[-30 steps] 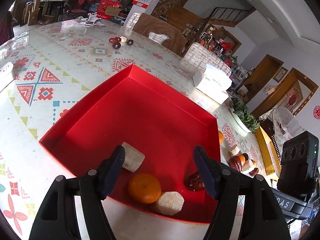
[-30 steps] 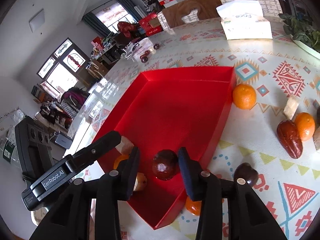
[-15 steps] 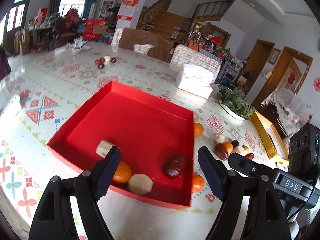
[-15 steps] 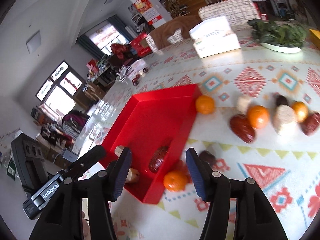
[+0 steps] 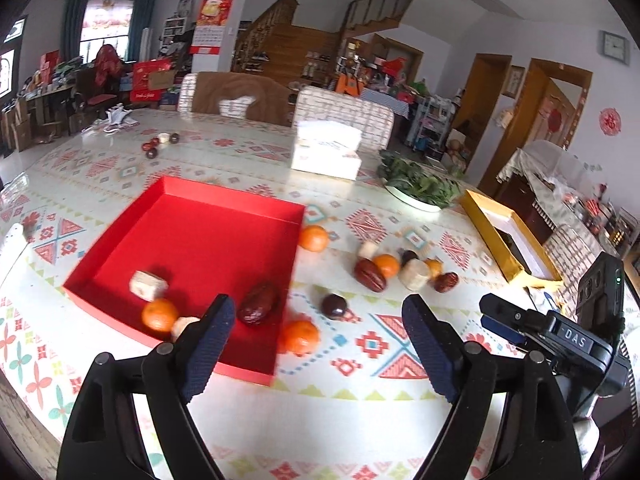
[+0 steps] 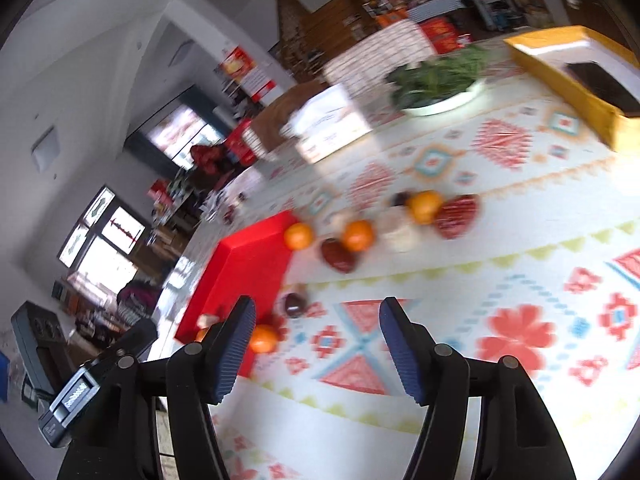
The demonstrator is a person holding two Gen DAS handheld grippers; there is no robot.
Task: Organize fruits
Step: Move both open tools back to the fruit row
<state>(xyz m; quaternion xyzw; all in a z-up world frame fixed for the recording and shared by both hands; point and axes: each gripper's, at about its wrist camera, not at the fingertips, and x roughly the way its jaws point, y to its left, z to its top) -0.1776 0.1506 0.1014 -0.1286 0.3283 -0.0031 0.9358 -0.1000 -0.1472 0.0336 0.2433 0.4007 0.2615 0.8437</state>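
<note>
L wrist: left gripper (image 5: 318, 342) spread wide, holding nothing — red tray (image 5: 224, 216) at 10 o'clock with date (image 5: 258, 303), orange (image 5: 159, 314) inside.

R wrist, blurry: right gripper (image 6: 318, 346) wide, empty — loose fruit cluster (image 6: 400, 220) at 12 o'clock on table (image 6: 460, 360).

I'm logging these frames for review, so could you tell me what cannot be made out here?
- Pale piece in the red tray: left wrist view, partly behind the left gripper finger.
- Tray contents: right wrist view, motion-blurred and screened by the right gripper finger.
- Small fruits far across the table: left wrist view, too small to identify.
</note>
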